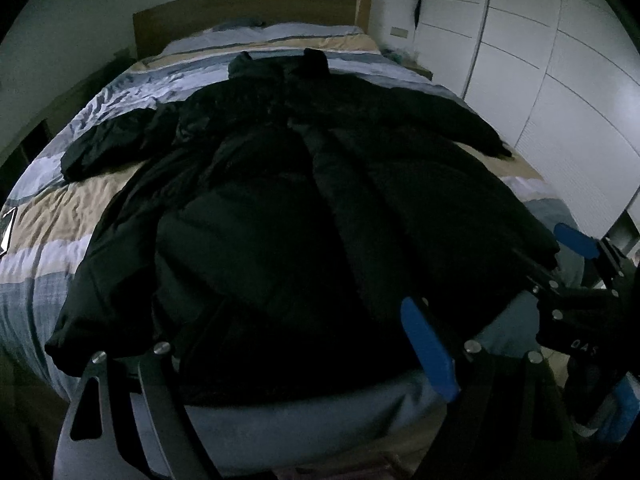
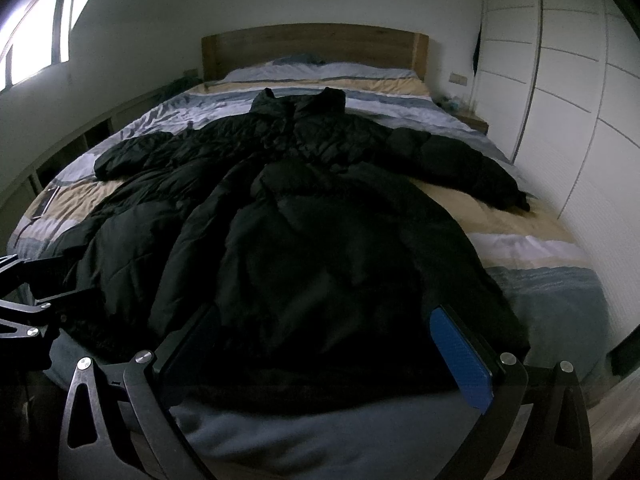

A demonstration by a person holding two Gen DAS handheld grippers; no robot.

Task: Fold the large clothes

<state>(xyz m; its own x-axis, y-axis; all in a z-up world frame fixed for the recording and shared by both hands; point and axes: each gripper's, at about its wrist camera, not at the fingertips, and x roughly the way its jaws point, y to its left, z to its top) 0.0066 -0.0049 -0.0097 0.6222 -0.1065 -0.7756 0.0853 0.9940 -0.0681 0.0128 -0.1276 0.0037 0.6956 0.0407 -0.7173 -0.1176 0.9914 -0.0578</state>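
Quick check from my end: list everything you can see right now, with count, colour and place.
coat: one, black, long and padded, spread on the bed, collar toward the headboard, sleeves out to both sides.
bed cover: one, striped blue, white and tan, under the coat.
headboard: one, brown wood, far end of the bed.
wardrobe: one, white panelled, along the bed's right side.
window: one, bright, upper left in the right wrist view.
flat dark object: one, on the bed's left edge; too small to identify.
left tongs: open, blue pads, at the coat's hem.
right tongs: open, blue pads, at the hem.
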